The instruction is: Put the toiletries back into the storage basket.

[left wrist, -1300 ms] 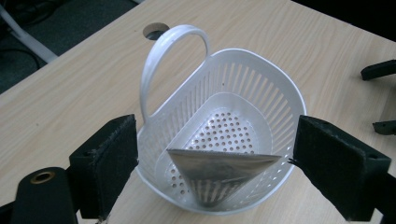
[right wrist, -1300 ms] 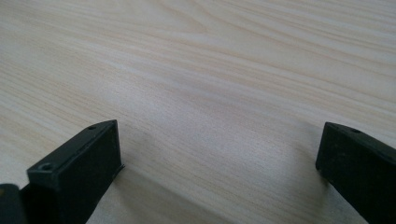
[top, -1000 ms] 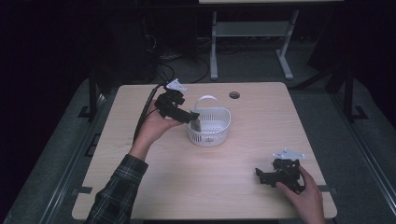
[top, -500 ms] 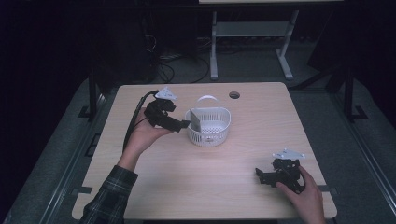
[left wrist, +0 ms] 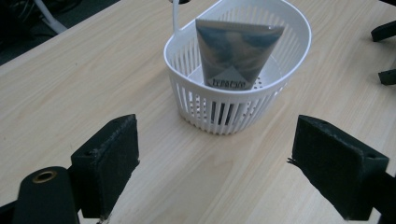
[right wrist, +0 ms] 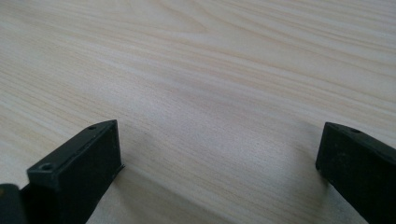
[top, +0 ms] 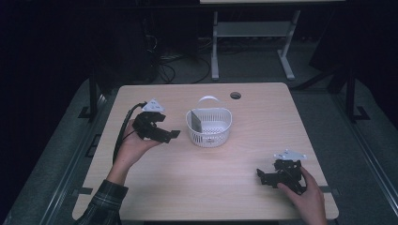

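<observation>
Your right gripper [right wrist: 219, 158] is hovering low over the bare wooden tabletop [right wrist: 224, 70], its two black jaws standing wide apart, gripping nothing.

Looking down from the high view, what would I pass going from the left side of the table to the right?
Left gripper held open in the person's hand → white basket with a packet standing inside → right gripper, low near the table's right front corner.

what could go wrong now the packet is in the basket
The packet stands tilted against the wall of the basket, so it could slump or tip out if bumped. The open left gripper sits close to the basket's side; a careless swing might knock the light basket along the table.
</observation>
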Action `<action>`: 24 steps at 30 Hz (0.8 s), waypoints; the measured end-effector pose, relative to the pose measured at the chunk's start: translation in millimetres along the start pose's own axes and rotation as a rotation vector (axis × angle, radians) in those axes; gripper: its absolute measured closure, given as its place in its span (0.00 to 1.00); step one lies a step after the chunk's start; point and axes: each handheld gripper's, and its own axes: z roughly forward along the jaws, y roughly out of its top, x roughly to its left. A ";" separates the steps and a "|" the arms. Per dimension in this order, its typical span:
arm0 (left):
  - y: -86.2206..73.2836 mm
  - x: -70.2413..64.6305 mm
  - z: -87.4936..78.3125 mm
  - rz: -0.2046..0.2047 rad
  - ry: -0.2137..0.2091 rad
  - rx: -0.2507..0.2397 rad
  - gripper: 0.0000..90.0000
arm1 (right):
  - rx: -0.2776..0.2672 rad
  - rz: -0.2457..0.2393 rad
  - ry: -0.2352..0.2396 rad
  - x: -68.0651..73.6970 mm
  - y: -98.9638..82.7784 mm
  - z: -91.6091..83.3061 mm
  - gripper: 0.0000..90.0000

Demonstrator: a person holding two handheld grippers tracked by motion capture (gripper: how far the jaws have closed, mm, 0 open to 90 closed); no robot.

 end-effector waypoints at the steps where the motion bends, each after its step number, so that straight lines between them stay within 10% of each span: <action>1: -2.6 -0.3 -0.8 0.001 0.002 0.002 0.16 | 0.000 0.000 0.000 0.0 0.0 0.0 0.00; 24: -64.2 -12.0 -13.9 0.015 0.038 -0.022 0.16 | 0.000 0.000 0.000 0.0 0.0 0.0 0.00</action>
